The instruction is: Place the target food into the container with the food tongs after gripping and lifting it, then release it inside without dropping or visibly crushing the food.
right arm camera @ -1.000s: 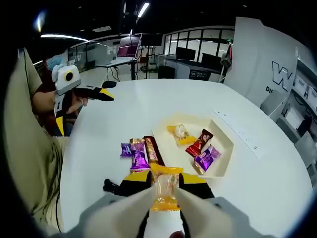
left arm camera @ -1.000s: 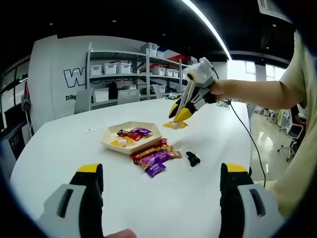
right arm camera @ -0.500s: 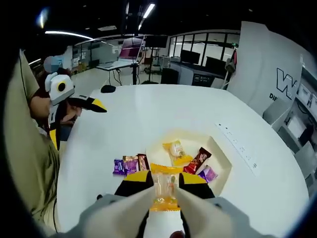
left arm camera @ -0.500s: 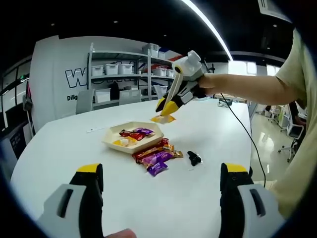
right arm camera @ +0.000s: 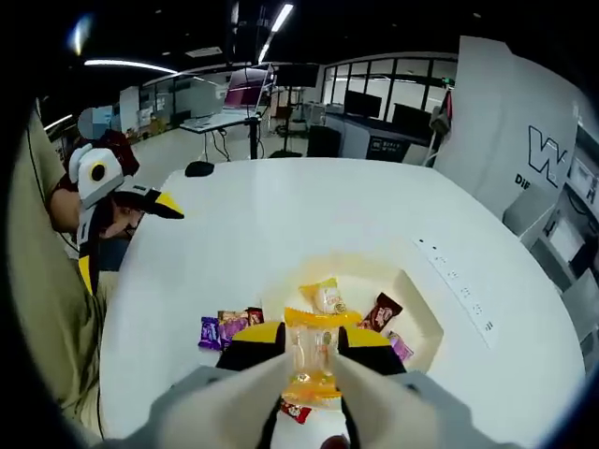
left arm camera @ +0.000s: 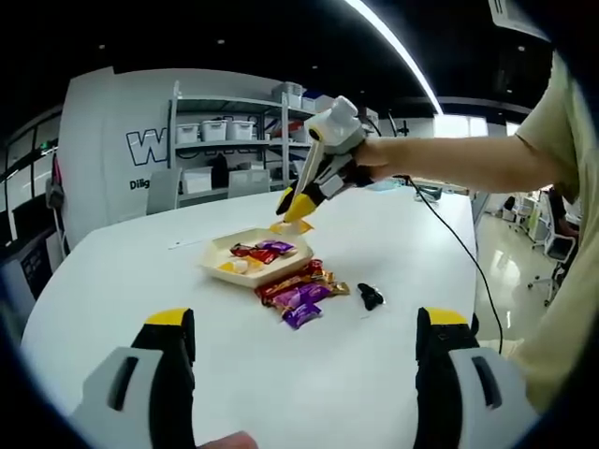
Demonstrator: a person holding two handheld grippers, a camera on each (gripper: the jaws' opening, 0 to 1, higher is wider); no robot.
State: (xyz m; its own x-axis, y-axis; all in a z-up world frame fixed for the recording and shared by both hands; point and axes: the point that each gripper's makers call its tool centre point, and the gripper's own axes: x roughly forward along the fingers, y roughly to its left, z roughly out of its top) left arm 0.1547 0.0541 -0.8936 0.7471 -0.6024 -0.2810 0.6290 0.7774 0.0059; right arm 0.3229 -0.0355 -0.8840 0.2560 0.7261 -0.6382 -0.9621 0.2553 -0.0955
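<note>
My right gripper [right arm camera: 312, 339] is shut on an orange-wrapped candy [right arm camera: 312, 354] and hangs above the cream hexagonal tray [right arm camera: 429, 316]. In the left gripper view the same gripper [left arm camera: 292, 210] hovers over the tray [left arm camera: 213, 253], with the candy [left arm camera: 288, 225] at its yellow tips. The tray holds a yellow-wrapped snack [right arm camera: 323, 296], a red one [right arm camera: 379, 314] and a purple one [right arm camera: 399, 345]. My left gripper [left arm camera: 301, 339] stands open low over the white table [left arm camera: 112, 281], nothing between its fingers.
Several wrapped candies [left arm camera: 298, 292] lie in a loose pile beside the tray, purple ones [right arm camera: 221, 329] among them. A small black object [left arm camera: 372, 296] lies right of the pile. A cable [left arm camera: 449, 234] trails over the table. Shelving [left arm camera: 225, 150] stands beyond the far edge.
The right gripper has carried the orange candy leftward and upward from beside the tray to above it. The left gripper has stayed open and still.
</note>
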